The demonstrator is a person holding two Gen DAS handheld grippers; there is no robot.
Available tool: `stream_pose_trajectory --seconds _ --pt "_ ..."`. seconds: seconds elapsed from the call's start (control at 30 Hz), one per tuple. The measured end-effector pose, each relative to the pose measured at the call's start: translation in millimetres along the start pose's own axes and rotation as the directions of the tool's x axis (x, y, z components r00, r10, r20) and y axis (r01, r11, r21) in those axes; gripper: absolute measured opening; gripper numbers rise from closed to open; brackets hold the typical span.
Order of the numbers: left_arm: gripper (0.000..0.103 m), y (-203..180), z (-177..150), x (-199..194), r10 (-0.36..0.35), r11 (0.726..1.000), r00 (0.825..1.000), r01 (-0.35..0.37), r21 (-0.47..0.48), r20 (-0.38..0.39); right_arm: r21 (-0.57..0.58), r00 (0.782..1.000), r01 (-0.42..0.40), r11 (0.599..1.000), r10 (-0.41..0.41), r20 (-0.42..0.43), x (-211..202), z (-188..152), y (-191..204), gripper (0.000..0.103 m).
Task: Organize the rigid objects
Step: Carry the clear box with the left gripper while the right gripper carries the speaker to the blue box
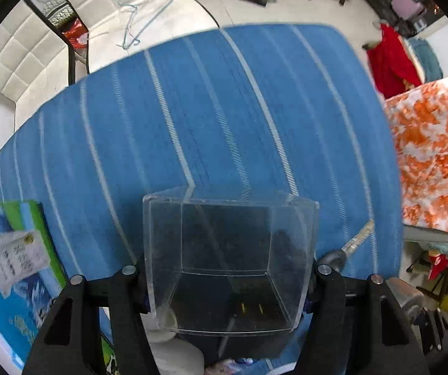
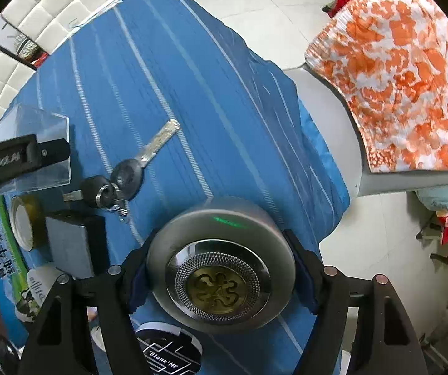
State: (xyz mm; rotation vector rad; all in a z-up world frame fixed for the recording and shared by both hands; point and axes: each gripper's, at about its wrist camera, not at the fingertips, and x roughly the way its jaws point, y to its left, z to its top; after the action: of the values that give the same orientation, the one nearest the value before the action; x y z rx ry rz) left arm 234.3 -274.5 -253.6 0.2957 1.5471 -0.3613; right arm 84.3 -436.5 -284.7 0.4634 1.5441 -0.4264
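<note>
My left gripper (image 1: pixel 228 273) is shut on a clear acrylic box (image 1: pixel 227 262), held open side up above the blue striped cloth (image 1: pixel 211 112). The same box (image 2: pixel 33 147) shows at the left of the right wrist view with the left gripper's black finger (image 2: pixel 21 156) across it. My right gripper (image 2: pixel 220 273) is shut on a round silver metal tin (image 2: pixel 220 268) with a brass emblem on its lid. A bunch of keys (image 2: pixel 120 178) with black heads and a long silver blade lies on the cloth between box and tin. The blade tip (image 1: pixel 356 239) peeks past the box.
A green and blue printed carton (image 1: pixel 11 265) lies at the cloth's left edge. A tape roll (image 2: pixel 24 222), a grey block (image 2: pixel 71 243) and a black round lid (image 2: pixel 167 351) sit near the keys. An orange patterned cloth (image 2: pixel 405 72) covers furniture on the right; white cushioned seats (image 1: pixel 14 59) stand behind.
</note>
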Motion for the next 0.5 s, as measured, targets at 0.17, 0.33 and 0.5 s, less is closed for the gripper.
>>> stream_pose_trajectory --seconds 0.17,0.33,0.5 --pt "0.062 13.7 -29.9 -57.5 -0.064 0.998 0.992 0.065 -0.011 0.105 -0.04 0.997 -0.057 0.998 0.059 0.049 -35.8 -7.4 17.4 0.076" --pt "0.062 63.1 -64.4 -135.8 -0.144 0.986 0.963 0.159 -0.05 0.23 -0.121 0.98 -0.144 0.982 0.159 0.12 -97.3 -31.9 63.3 0.076" --pt "0.062 149.6 -108.9 -184.3 -0.165 0.969 0.935 0.213 -0.126 0.314 -0.195 0.953 -0.23 0.953 0.262 0.154 -141.9 -60.1 138.2 0.076"
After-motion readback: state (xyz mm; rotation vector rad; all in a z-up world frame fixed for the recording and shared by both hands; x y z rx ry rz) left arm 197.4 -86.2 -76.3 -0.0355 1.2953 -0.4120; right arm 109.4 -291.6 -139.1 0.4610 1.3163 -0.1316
